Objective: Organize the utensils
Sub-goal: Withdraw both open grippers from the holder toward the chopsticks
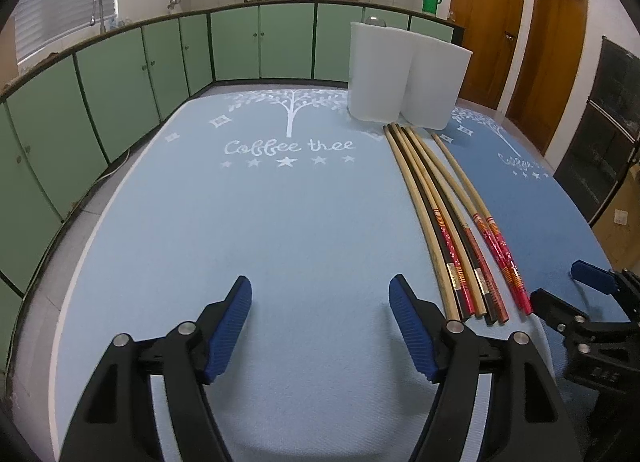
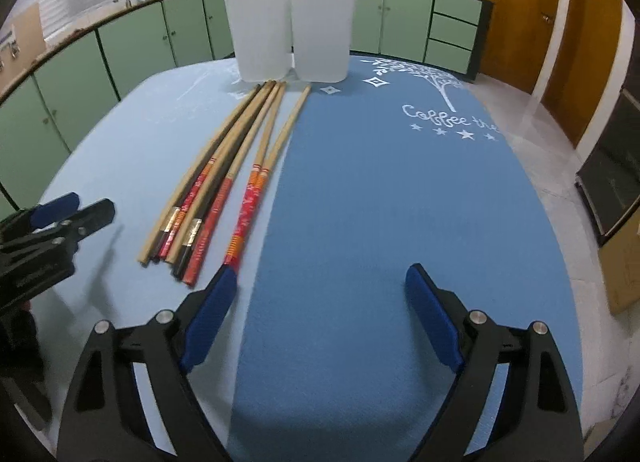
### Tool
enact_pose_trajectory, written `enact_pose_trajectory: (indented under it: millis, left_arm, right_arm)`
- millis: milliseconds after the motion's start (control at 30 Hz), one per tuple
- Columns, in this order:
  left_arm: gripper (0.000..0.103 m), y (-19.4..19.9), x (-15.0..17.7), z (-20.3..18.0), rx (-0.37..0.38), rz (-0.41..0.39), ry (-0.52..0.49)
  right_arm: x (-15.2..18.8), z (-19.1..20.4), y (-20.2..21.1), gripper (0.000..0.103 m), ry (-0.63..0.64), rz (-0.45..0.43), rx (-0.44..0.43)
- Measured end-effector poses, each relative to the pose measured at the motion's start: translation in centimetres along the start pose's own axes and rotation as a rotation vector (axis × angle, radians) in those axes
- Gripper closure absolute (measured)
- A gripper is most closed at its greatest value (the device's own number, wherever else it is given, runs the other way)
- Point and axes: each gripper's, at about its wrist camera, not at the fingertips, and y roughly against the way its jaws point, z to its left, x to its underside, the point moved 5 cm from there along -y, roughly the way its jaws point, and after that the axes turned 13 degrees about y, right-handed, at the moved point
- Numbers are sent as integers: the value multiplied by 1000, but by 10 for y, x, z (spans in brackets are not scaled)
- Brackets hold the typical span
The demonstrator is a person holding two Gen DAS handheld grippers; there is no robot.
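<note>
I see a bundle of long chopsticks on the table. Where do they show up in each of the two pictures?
Left wrist view: the chopsticks lie right of centre, running from the white container down toward the lower right.
Right wrist view: the chopsticks lie left of centre, fanning from the container toward the lower left.
Shared landmark: the white two-part container at the chopsticks' far tips.
</note>
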Motion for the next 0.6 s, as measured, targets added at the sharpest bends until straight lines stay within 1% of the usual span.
enact_pose_trajectory:
  millis: [33, 133, 200, 233, 300, 367, 533, 600]
  left_arm:
    - [33, 0, 0, 0, -1, -1, -2]
    - [32, 1, 0, -1, -5, -7, -9]
    - [32, 2, 1, -2, -5, -8, -12]
    - [32, 2, 1, -2, -6, -8, -13]
    - [32, 2, 1, -2, -7, -8, -13]
    - [31, 2, 1, -1, -6, -7, -10]
    - [31, 1, 2, -2, -5, -1, -13]
    - [31, 1, 2, -4, -4, 1, -17]
  right_arm:
    - [1, 2, 2, 23, -1, -7, -15]
    - [1, 12, 5, 32, 16, -21, -60]
    - [-2, 20, 5, 41, 30, -26, -80]
    - [-3, 24, 4, 43, 40, -27, -86]
    - [-5, 30, 0, 53, 55, -20, -91]
    - [-6, 30, -4, 60, 44, -9, -95]
    - [-3, 20, -2, 60, -1, -12, -100]
    - [-1, 18, -2, 64, 4, -8, -97]
